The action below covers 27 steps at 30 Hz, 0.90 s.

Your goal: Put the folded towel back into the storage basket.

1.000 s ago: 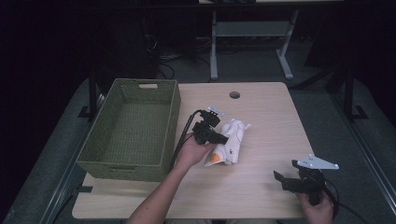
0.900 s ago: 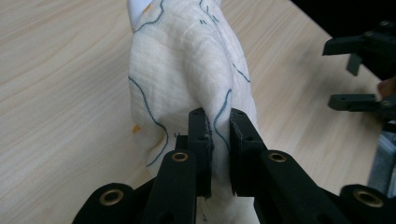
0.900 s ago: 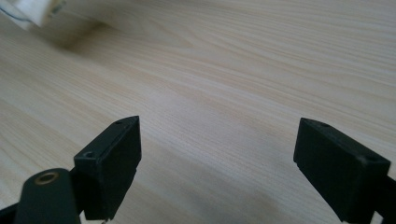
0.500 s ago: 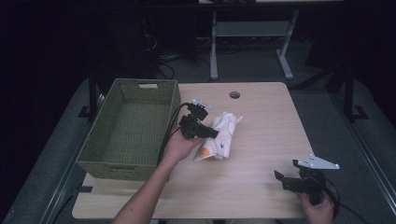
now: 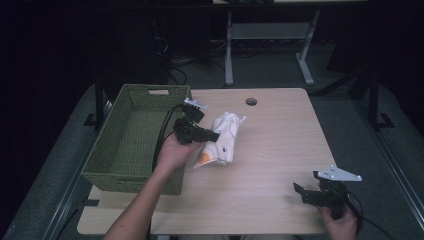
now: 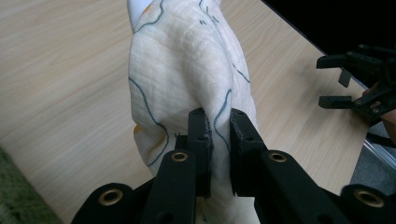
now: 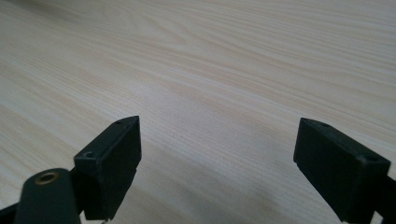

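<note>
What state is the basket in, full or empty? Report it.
Empty. The high view shows the basket with bare woven floor and nothing inside; the cloth lies outside on the table, pinched by the left tool.

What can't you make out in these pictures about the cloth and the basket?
- Cloth: in the left gripper view its near end is hidden behind the left gripper fingers.
- Cloth's printed pattern: too small in the high view.
- Green basket: its near inside corner is hidden by its own front wall.

No readable text, label or number appears anywhere. The cloth (image 6: 187,88) bears only blue line markings.
</note>
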Available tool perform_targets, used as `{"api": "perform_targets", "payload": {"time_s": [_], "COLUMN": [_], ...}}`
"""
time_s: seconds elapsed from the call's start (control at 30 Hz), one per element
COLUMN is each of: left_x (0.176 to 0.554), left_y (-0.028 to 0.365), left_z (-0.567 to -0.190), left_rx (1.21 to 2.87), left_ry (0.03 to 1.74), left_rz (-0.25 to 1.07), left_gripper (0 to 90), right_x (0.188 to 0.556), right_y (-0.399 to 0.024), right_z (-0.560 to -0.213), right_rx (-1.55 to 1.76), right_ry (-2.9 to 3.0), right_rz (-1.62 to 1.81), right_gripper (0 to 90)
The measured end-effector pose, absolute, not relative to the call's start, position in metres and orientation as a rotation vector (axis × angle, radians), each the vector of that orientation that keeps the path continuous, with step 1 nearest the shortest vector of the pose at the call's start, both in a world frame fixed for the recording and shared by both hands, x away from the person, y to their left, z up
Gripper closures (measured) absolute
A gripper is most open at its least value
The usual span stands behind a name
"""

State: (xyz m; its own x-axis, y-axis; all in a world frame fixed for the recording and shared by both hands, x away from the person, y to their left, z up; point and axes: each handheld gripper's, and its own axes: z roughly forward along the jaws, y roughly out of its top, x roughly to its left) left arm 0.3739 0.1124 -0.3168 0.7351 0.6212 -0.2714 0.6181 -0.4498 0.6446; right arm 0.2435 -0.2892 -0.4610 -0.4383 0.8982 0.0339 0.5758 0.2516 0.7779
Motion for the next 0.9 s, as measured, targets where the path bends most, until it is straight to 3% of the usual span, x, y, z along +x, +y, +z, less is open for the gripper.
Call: {"api": "perform_targets", "payload": {"time_s": [0.9], "left_x": [0.369], "left_y": [0.178], "left_z": [-0.284], "left_rx": [2.128], "left_ry": [0.991], "left_rz": [0.095], "left_gripper": [81.1], "right_x": [0.244], "right_y": [-0.286], "right_z": [-0.462], "right_rx": [1.330], "right_ry": [2.117], "right_rz": [1.005], "right_gripper": [14.8]}}
